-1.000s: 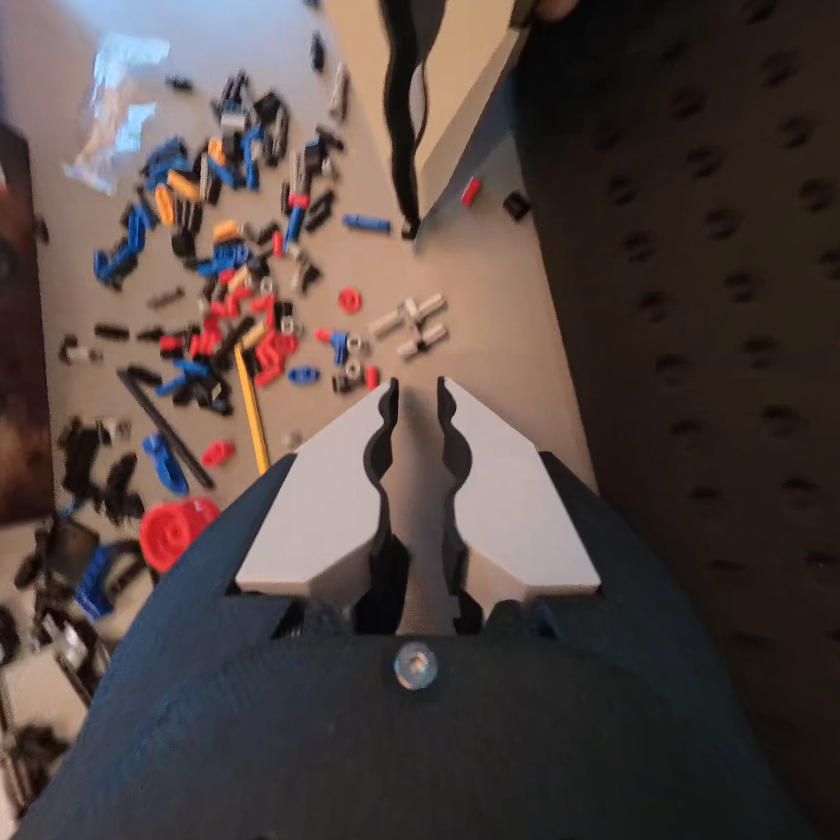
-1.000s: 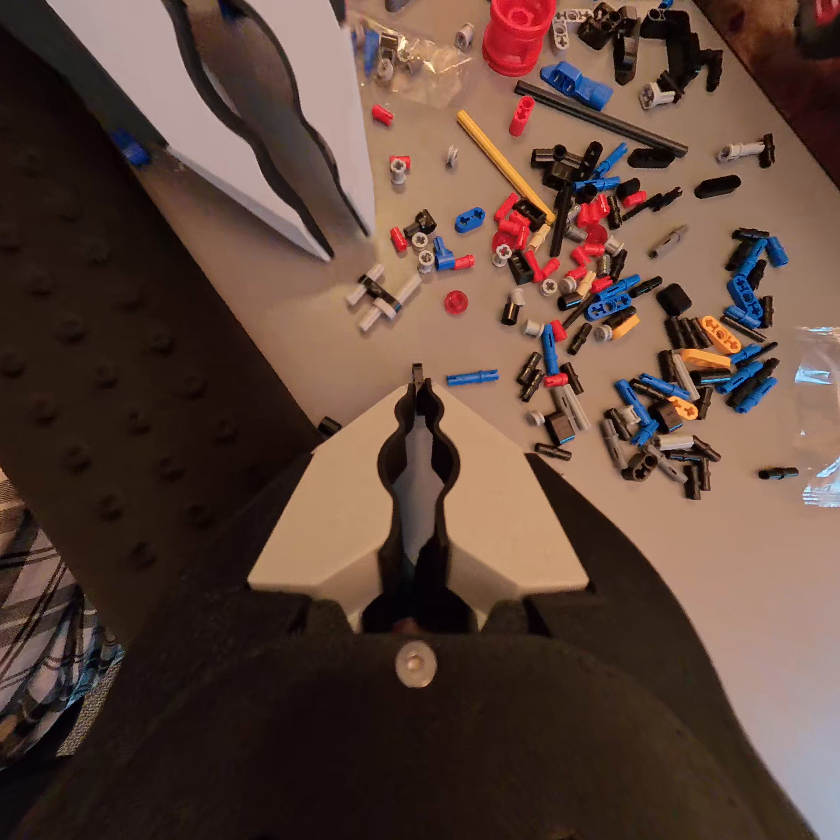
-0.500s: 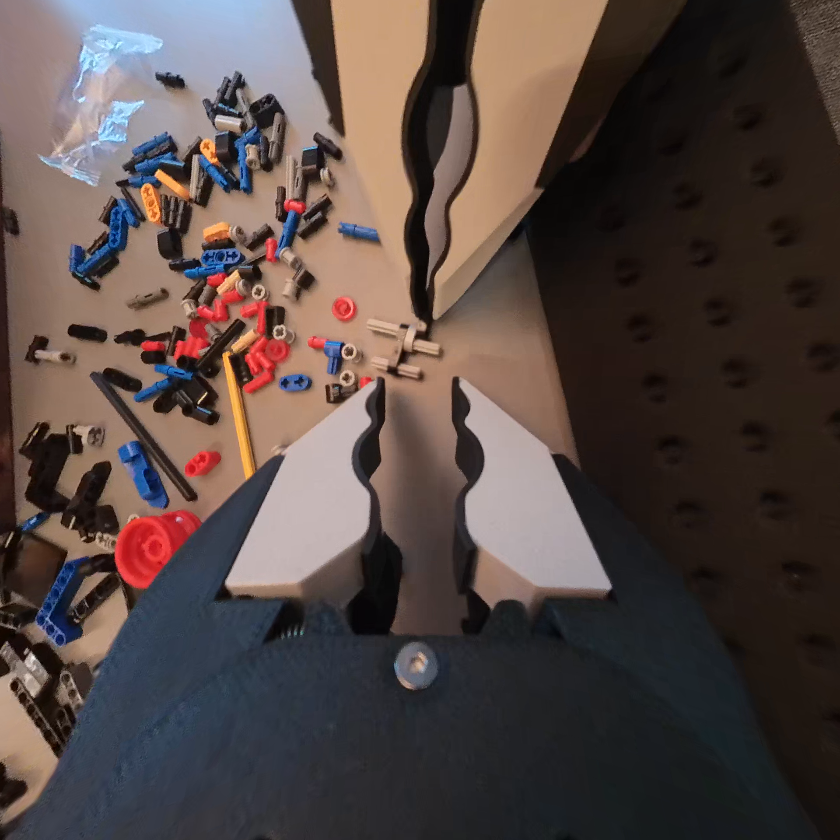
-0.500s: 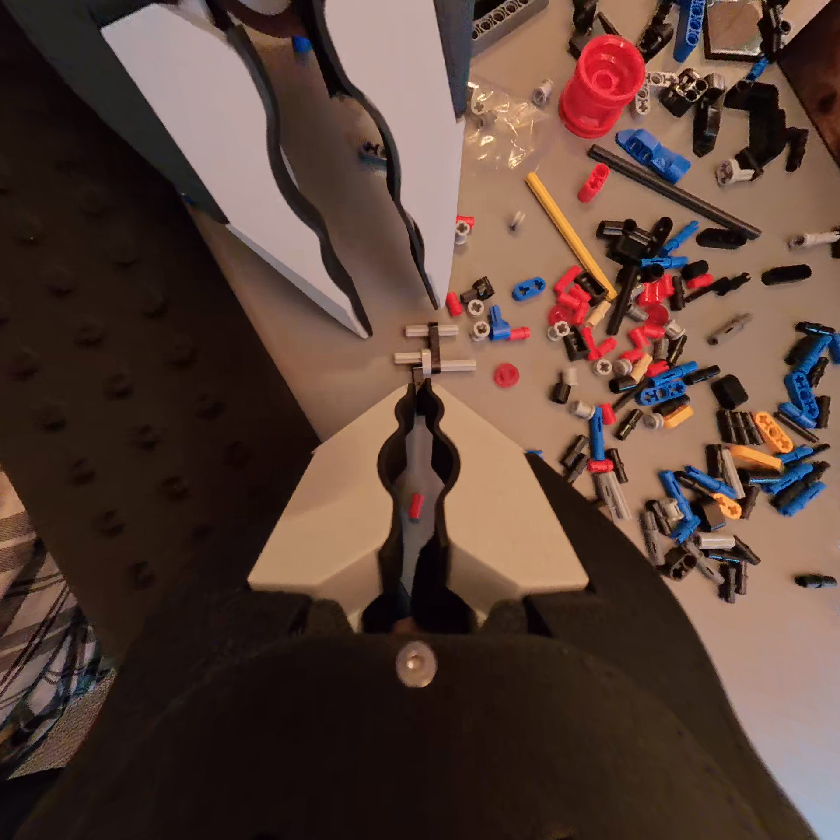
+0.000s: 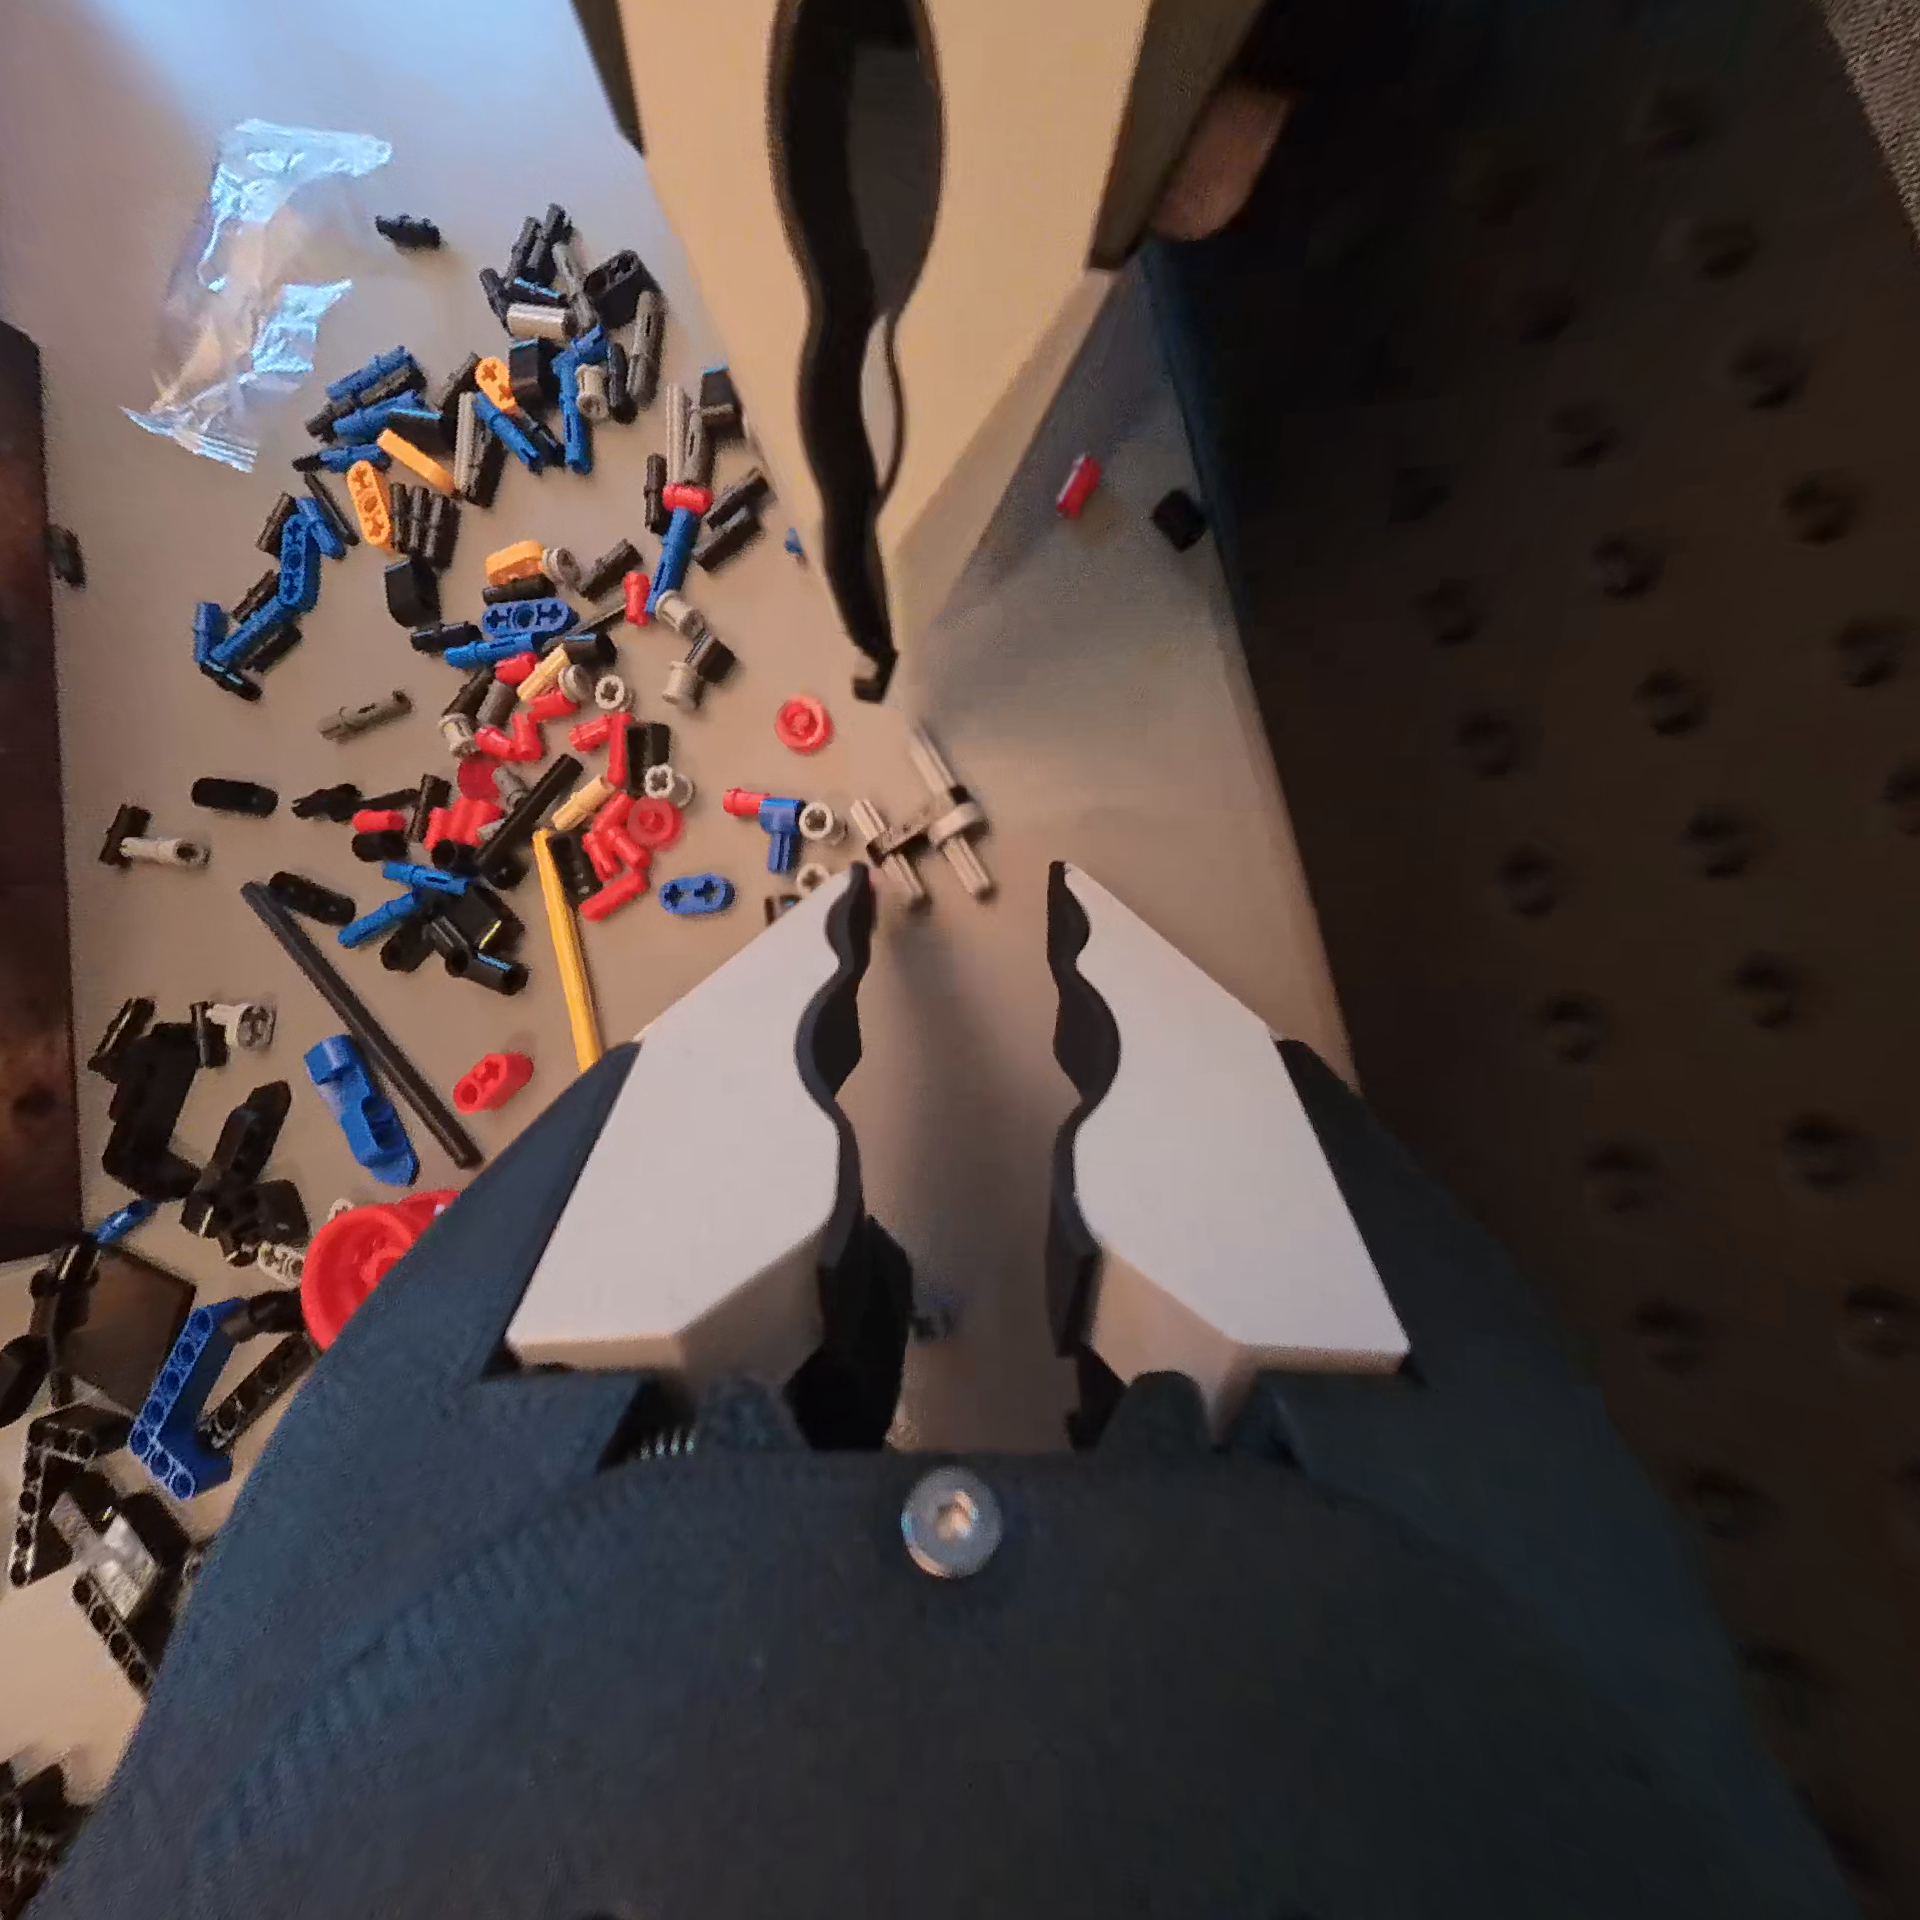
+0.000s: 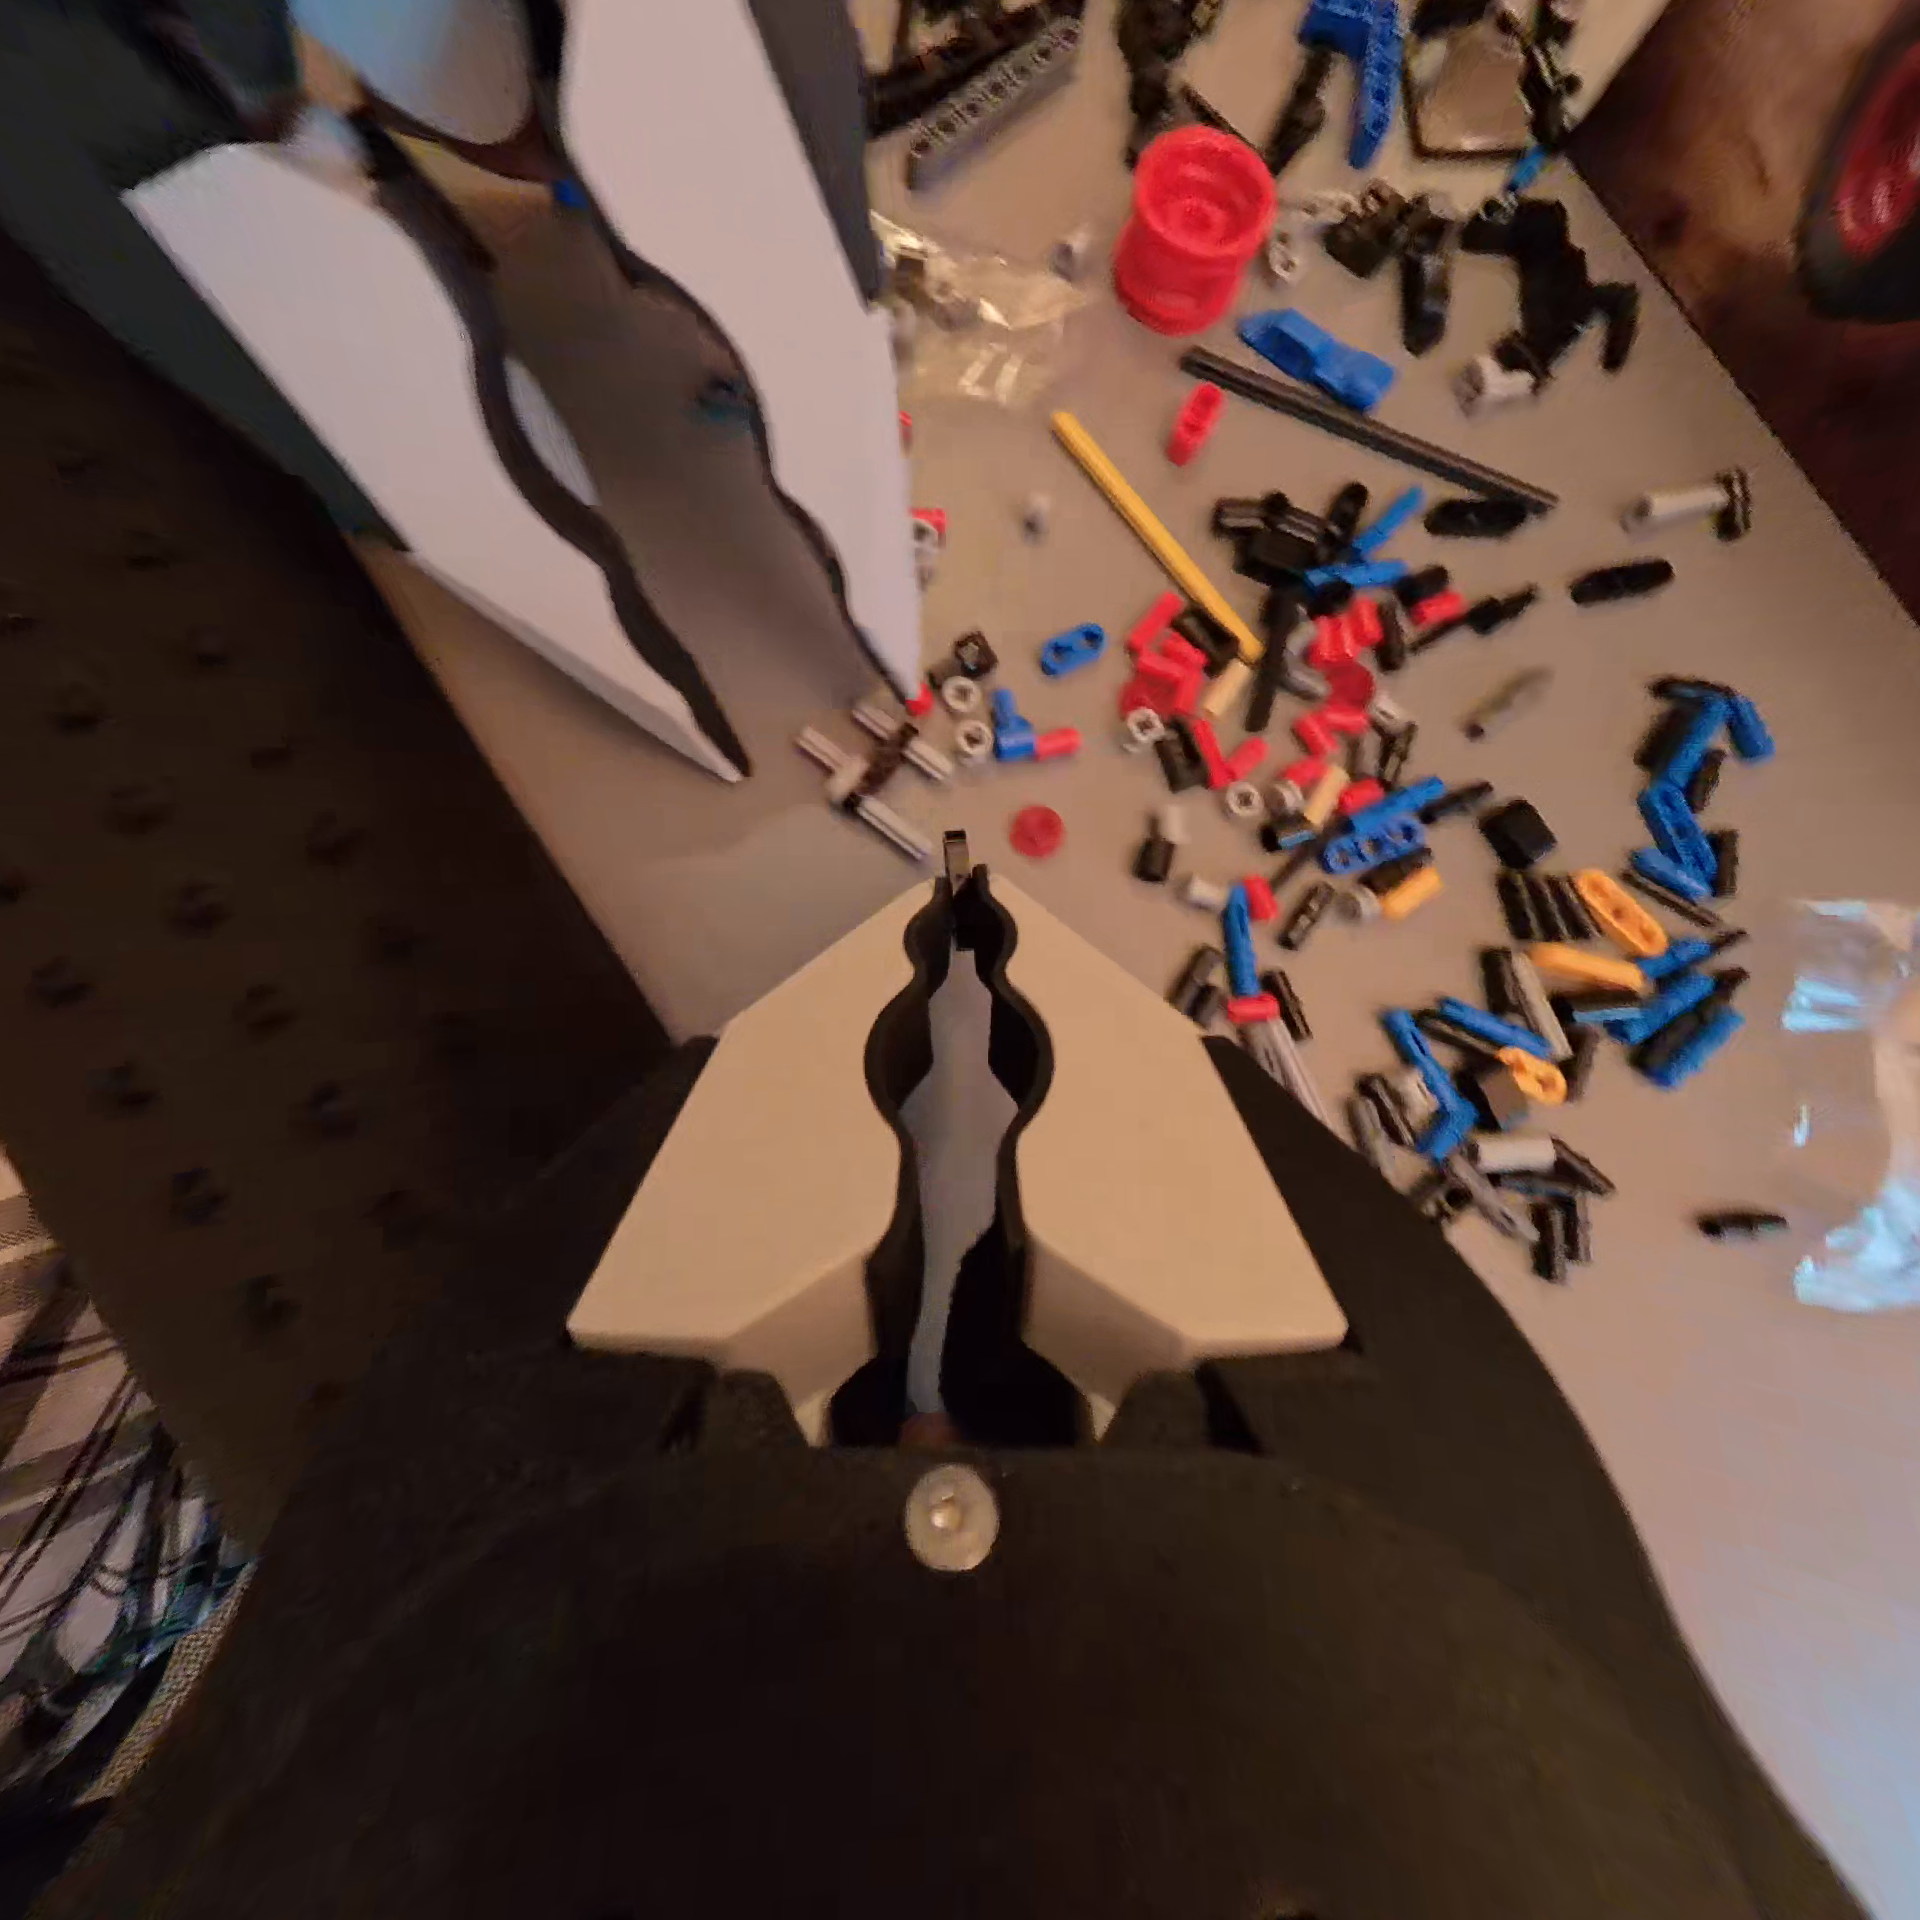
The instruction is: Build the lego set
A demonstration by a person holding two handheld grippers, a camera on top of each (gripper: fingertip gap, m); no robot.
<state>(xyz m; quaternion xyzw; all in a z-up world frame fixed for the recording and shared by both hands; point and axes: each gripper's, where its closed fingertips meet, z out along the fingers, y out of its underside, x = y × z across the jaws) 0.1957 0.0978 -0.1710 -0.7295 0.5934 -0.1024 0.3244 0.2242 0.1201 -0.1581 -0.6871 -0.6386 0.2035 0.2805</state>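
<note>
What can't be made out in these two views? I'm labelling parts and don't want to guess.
- Small black piece pinched by the right hand-held gripper: right wrist view, mostly hidden between the closed tips, its type unclear.
- Red wheel: left wrist view, partly covered by the left hand-held gripper body.
- Black parts at the top: right wrist view, blurred and cut off by the edge.

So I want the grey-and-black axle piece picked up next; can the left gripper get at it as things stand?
Probably yes: the left gripper has open, empty jaws, and the grey-and-black axle piece lies just beyond its tips on bare table.
</note>
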